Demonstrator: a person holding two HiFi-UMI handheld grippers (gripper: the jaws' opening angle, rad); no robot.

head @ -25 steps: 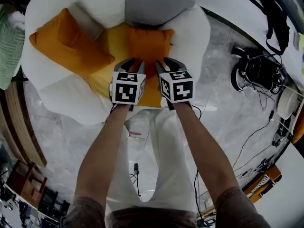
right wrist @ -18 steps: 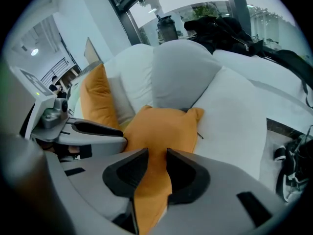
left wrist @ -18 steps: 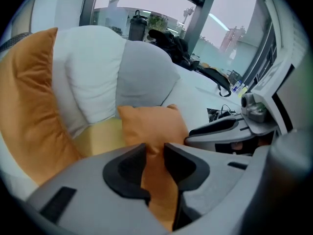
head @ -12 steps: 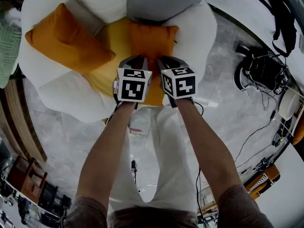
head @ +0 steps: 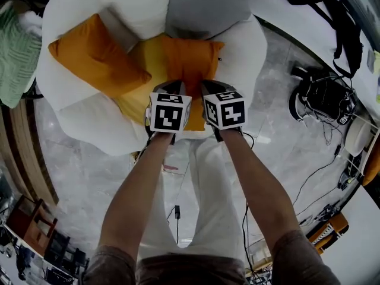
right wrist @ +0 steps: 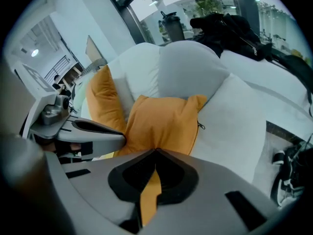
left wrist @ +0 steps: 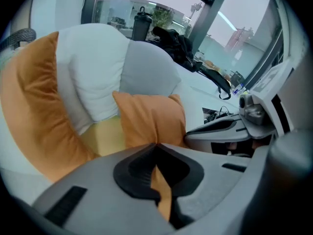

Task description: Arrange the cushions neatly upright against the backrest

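Observation:
An orange cushion (head: 191, 57) lies on the yellow seat (head: 142, 55) of a white petal-shaped chair, its far edge toward the grey backrest (head: 202, 8). My left gripper (head: 174, 89) and right gripper (head: 208, 89) sit side by side at its near edge. Both have just been closing and are now shut, each pinching a fold of the cushion's (left wrist: 151, 121) orange fabric. The fabric shows between the left gripper's (left wrist: 156, 148) jaws and the right gripper's (right wrist: 156, 153) jaws. A second orange cushion (head: 95, 58) leans on the left white petal (head: 59, 94).
White puffy petals (head: 246, 46) ring the seat. A black backpack (head: 323, 5) lies on the white surface at the far right. A dark device with cables (head: 323, 94) sits on the marble floor at the right. Green fabric (head: 18, 52) hangs at the left.
Both grippers' jaws have closed on the near edge of the middle cushion. The two grippers stay side by side at nearly the same spot.

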